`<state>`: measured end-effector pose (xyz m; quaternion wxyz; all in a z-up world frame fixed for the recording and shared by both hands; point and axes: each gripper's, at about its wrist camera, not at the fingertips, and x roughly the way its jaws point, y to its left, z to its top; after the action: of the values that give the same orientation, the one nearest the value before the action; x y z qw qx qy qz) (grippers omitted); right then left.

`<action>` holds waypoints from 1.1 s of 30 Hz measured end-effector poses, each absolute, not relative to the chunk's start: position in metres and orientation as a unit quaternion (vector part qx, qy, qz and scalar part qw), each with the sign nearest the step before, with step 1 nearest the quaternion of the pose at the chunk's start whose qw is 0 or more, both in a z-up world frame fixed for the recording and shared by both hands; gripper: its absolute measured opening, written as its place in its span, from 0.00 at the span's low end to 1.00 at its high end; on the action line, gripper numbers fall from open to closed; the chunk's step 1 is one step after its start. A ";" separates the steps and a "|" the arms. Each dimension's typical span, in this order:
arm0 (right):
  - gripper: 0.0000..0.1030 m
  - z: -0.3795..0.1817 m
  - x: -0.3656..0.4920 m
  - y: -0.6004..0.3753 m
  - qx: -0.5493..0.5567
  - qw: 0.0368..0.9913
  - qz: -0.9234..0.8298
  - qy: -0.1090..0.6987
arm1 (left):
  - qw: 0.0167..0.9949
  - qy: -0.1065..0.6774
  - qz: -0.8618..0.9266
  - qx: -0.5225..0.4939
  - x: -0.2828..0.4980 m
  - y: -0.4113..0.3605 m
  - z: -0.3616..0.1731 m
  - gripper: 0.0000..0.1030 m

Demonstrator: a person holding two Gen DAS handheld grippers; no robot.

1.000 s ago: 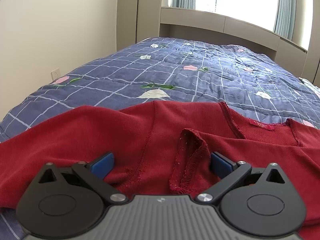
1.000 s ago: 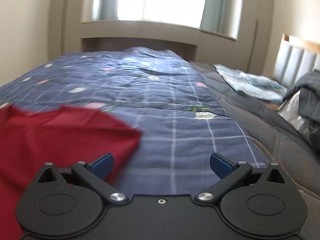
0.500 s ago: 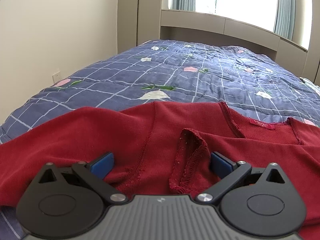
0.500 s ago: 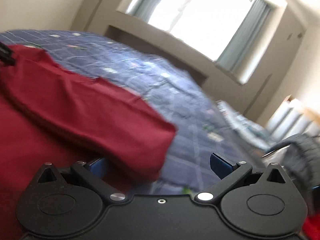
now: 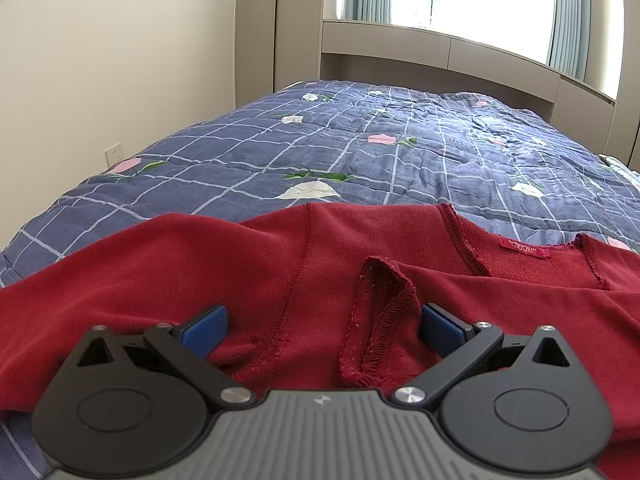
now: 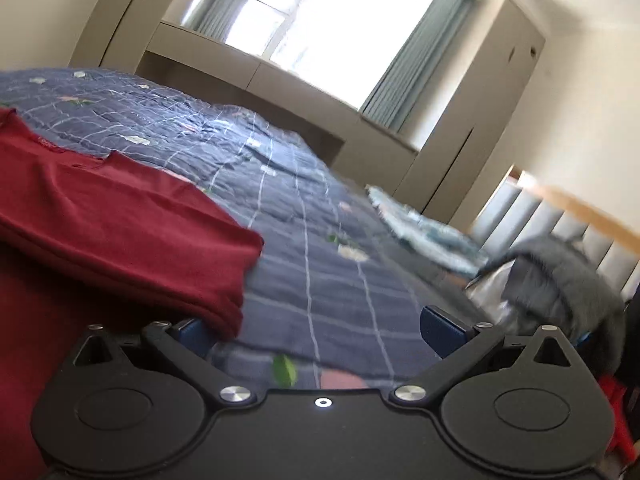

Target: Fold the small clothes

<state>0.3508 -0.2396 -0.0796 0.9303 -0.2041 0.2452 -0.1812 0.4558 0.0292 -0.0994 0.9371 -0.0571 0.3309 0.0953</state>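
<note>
A dark red knit top [image 5: 224,272] lies spread on the blue checked quilt [image 5: 360,148], neckline and label [image 5: 524,249] at the right. A folded-over sleeve cuff [image 5: 380,320] lies between the fingers of my left gripper [image 5: 324,324], which is open and low over the cloth. In the right wrist view the same top [image 6: 112,216] lies at the left with a sleeve folded over it. My right gripper [image 6: 316,330] is open and empty, its left finger by the sleeve's end, over bare quilt [image 6: 320,264].
A light blue folded cloth [image 6: 424,228] and a grey garment [image 6: 560,276] lie at the right near the padded headboard [image 6: 568,224]. The wall [image 5: 100,60] runs along the bed's left side. A window ledge [image 5: 440,52] stands behind the bed.
My right gripper has swung and tilted, the view rolling to the right; the red sleeve now sits at its left finger. The left gripper has tilted up slightly and stays open over the cuff.
</note>
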 end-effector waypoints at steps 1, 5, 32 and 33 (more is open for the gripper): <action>0.99 -0.081 0.351 -0.239 -0.204 0.929 -0.181 0.251 | 0.937 0.331 0.095 -0.057 0.456 0.029 -0.099 1.00; 0.99 -0.090 0.352 -0.237 -0.211 0.920 -0.184 0.274 | 0.937 0.331 0.095 -0.057 0.456 0.029 -0.099 1.00; 0.99 -0.092 0.365 -0.222 -0.214 0.926 -0.176 0.255 | 0.937 0.330 0.095 -0.059 0.456 0.030 -0.100 1.00; 0.99 -0.093 0.363 -0.219 -0.225 0.925 -0.179 0.249 | 0.938 0.329 0.094 -0.060 0.456 0.030 -0.099 1.00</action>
<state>0.3631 -0.2185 -0.0930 0.9248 -0.2248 0.2495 -0.1785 0.4557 0.0303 -0.0995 0.9375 -0.0598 0.3295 0.0944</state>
